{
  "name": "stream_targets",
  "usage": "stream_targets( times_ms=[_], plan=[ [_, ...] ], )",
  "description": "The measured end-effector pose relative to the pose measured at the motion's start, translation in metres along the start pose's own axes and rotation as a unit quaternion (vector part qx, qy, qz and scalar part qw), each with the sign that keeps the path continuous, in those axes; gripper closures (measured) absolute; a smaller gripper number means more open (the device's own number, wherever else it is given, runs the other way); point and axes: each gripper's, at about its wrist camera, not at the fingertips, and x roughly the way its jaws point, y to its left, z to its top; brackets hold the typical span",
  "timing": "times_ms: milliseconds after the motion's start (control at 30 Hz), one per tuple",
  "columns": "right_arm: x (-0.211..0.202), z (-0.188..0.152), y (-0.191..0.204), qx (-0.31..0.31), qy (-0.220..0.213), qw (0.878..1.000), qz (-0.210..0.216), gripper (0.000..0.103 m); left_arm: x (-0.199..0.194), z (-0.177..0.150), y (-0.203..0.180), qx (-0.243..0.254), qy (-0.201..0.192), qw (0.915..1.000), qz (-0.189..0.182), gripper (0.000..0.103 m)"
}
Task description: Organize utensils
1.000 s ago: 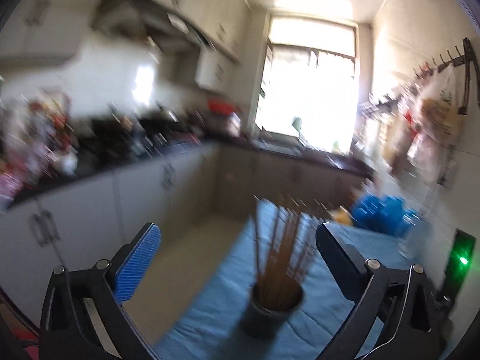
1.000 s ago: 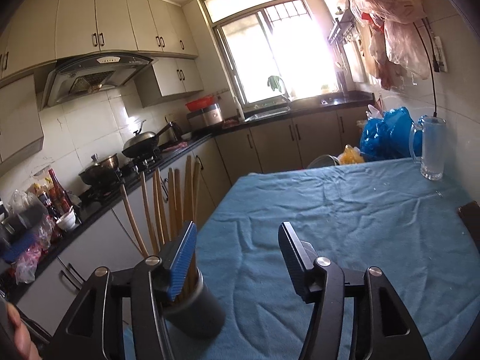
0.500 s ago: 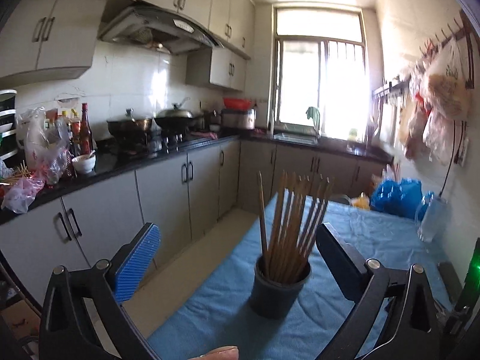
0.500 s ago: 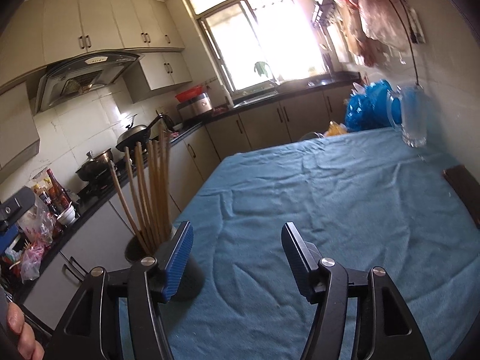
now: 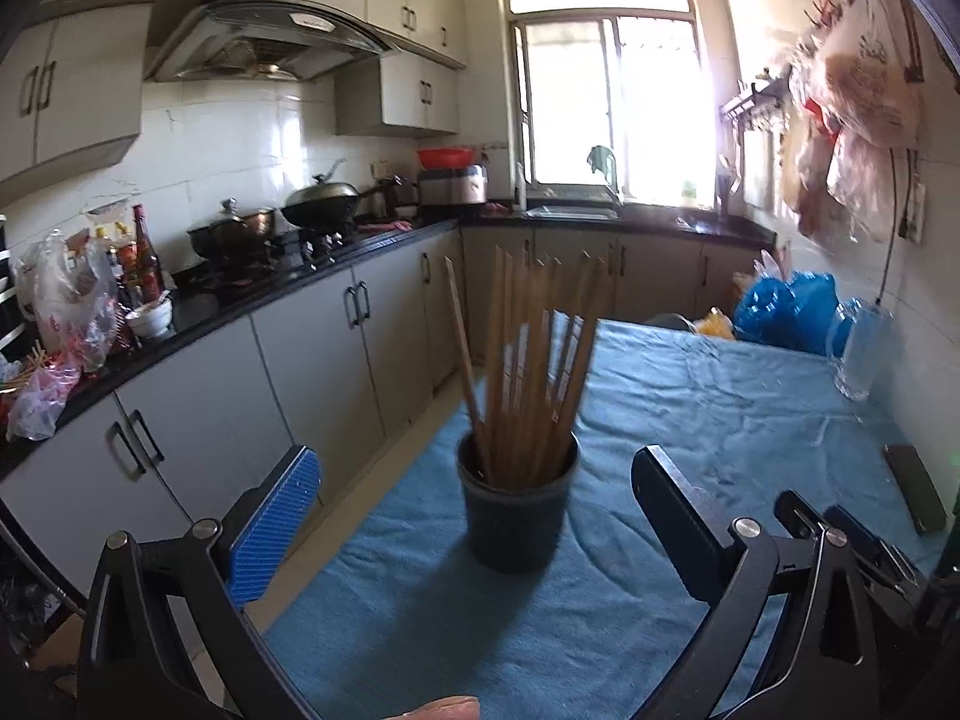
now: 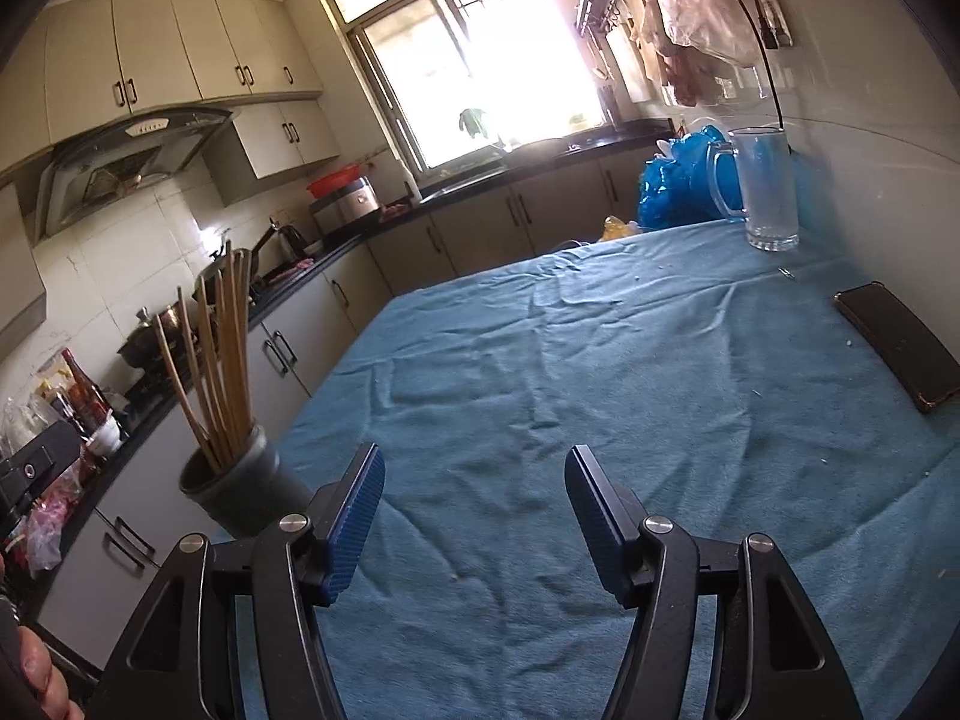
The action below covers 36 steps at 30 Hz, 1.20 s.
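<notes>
A dark round cup (image 5: 516, 510) stands on the blue tablecloth (image 5: 690, 420) near its left edge, with several long wooden chopsticks (image 5: 528, 360) upright in it. My left gripper (image 5: 474, 462) is open. The cup sits a short way ahead of it, framed between the fingers and touching neither. In the right wrist view the cup (image 6: 240, 492) and chopsticks (image 6: 219, 360) are off to the left, just beyond the left finger. My right gripper (image 6: 474, 456) is open over bare cloth (image 6: 600, 360), and nothing is between its pads.
A glass mug (image 6: 765, 192) and a blue plastic bag (image 6: 678, 180) stand at the table's far right. A dark flat object (image 6: 894, 342) lies by the right edge. Kitchen cabinets and a worktop with pots run along the left, across a narrow floor gap.
Both grippers have come lower and closer to the table. The cup looks larger in the left view. In the right view it slid out from behind the left finger.
</notes>
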Motion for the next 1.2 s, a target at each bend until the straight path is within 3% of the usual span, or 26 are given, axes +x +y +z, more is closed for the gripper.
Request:
stream_targets(
  times_ms=[333,833,1000,1200],
  plan=[
    [0.002,-0.008,0.019,-0.027,0.002,0.999,-0.028,0.03,0.003,-0.018,0.007,0.017,0.021,0.9996,-0.003,0.0],
    [-0.011,-0.026,0.046,-0.114,0.009,0.988,-0.1,0.026,0.027,-0.062,0.014,0.003,0.113,0.9927,-0.04,0.0],
    [-0.014,-0.028,0.047,-0.13,0.006,0.983,-0.13,0.024,0.036,-0.072,0.01,0.011,0.137,0.9901,-0.03,0.0],
    [-0.015,-0.03,0.053,-0.144,0.004,0.981,-0.132,0.024,0.04,-0.073,0.016,0.003,0.142,0.9896,-0.023,0.0]
  ],
)
